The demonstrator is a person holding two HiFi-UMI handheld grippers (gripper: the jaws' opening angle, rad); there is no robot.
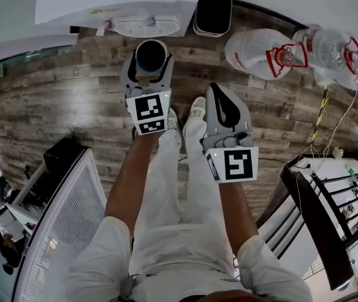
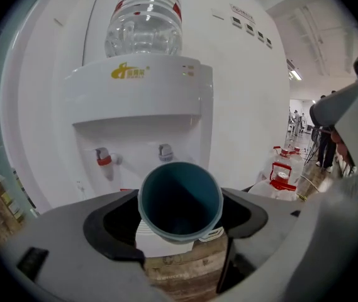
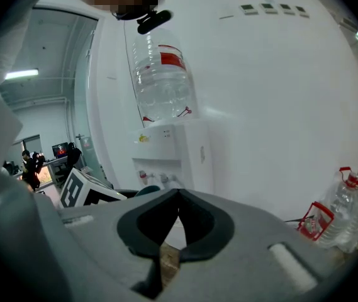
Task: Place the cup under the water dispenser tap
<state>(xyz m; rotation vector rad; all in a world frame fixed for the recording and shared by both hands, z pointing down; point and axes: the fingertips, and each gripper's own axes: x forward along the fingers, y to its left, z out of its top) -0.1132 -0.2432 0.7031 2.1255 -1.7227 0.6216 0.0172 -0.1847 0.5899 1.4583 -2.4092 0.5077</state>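
Cup [image 2: 180, 200] base out of sight; bottle [image 2: 144, 24] top off-frame

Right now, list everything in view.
cup: one, teal, in the left gripper's jaws
water dispenser: one, white, ahead against the wall
bottle: one, clear, inverted on the dispenser
red tap: one, dispenser recess, left
grey tap: one, dispenser recess, right
spare bottles: at least two, clear, red handles, floor at right
bin: one, black, beside the dispenser
left gripper: grey, jaws closed on the cup
right gripper: grey, jaws together, empty
legs: two, white trousers
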